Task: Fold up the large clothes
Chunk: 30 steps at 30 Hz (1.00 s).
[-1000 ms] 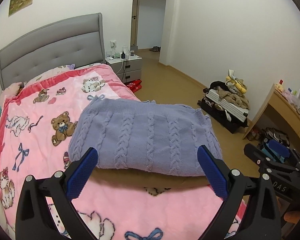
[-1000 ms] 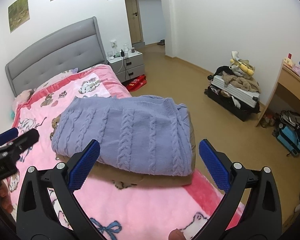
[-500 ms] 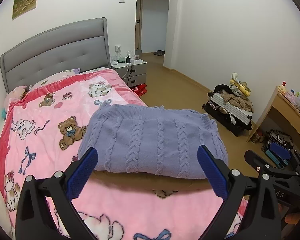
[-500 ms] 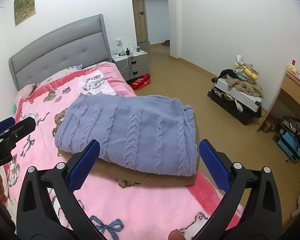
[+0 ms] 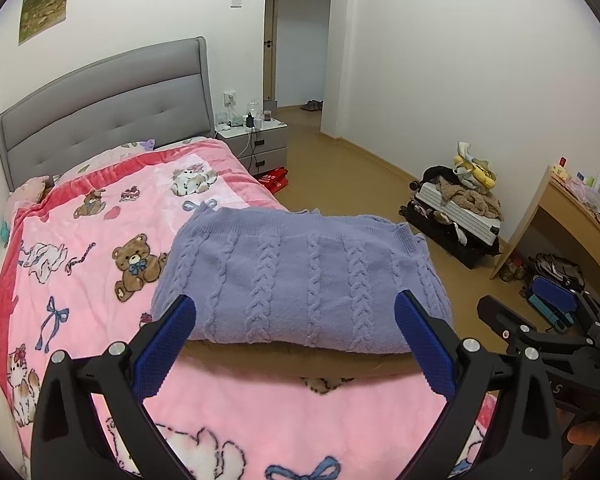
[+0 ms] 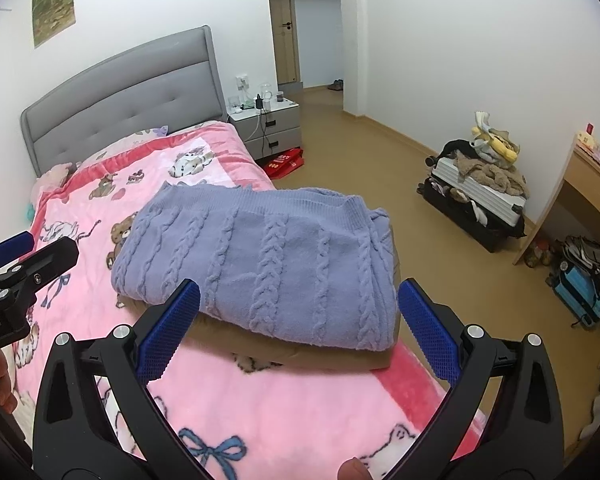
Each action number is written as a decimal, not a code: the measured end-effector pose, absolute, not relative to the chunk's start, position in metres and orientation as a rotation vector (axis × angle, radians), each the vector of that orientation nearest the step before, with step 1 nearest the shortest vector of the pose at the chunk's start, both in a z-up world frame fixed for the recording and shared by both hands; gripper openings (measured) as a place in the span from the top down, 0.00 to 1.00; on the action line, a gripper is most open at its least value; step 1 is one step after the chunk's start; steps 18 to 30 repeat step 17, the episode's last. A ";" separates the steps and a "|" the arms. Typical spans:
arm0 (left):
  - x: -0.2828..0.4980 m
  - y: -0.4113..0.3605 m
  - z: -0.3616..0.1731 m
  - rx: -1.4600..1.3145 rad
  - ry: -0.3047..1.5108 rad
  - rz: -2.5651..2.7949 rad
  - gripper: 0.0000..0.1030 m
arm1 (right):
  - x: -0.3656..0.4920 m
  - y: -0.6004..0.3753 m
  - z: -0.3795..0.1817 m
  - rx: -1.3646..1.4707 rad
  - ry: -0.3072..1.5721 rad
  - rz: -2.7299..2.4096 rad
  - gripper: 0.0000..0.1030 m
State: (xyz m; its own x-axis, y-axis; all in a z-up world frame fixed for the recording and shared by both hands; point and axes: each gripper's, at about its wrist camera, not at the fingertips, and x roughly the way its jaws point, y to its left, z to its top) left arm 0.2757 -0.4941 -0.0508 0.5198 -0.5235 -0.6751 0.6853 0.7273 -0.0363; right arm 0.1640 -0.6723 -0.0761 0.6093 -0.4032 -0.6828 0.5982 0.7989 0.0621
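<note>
A lavender cable-knit sweater (image 5: 300, 276) lies folded into a rectangle on a brown garment (image 5: 300, 360) on the pink blanket of the bed (image 5: 80, 240); it also shows in the right wrist view (image 6: 268, 260). My left gripper (image 5: 296, 344) is open and empty, held above the near edge of the sweater. My right gripper (image 6: 298, 328) is open and empty, likewise near its front edge. The left gripper shows at the left edge of the right wrist view (image 6: 20, 272), and the right gripper at the right edge of the left wrist view (image 5: 540, 320).
A grey headboard (image 5: 100, 112) stands at the back. A nightstand (image 5: 256, 140) is beside the bed, with a red bag (image 5: 274, 178) on the floor. An open suitcase piled with clothes (image 5: 456, 208), a wooden desk (image 5: 572, 216) and bags (image 6: 584, 276) stand at the right wall.
Both grippers have pulled back and risen a little from the sweater, so more of the room shows. The sweater has not moved. Both jaws stay open.
</note>
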 end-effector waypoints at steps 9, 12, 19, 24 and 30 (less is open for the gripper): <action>0.276 -0.493 -0.050 0.255 0.716 -0.733 0.05 | 0.164 -0.671 -0.075 0.298 0.704 -0.584 0.08; 0.275 -0.494 -0.050 0.253 0.718 -0.734 0.05 | 0.164 -0.673 -0.074 0.308 0.702 -0.578 0.08; 0.275 -0.492 -0.050 0.242 0.731 -0.738 0.05 | 0.162 -0.671 -0.073 0.309 0.699 -0.579 0.08; 0.275 -0.492 -0.050 0.242 0.731 -0.738 0.05 | 0.162 -0.671 -0.073 0.309 0.699 -0.579 0.08; 0.275 -0.492 -0.050 0.242 0.731 -0.738 0.05 | 0.162 -0.671 -0.073 0.309 0.699 -0.579 0.08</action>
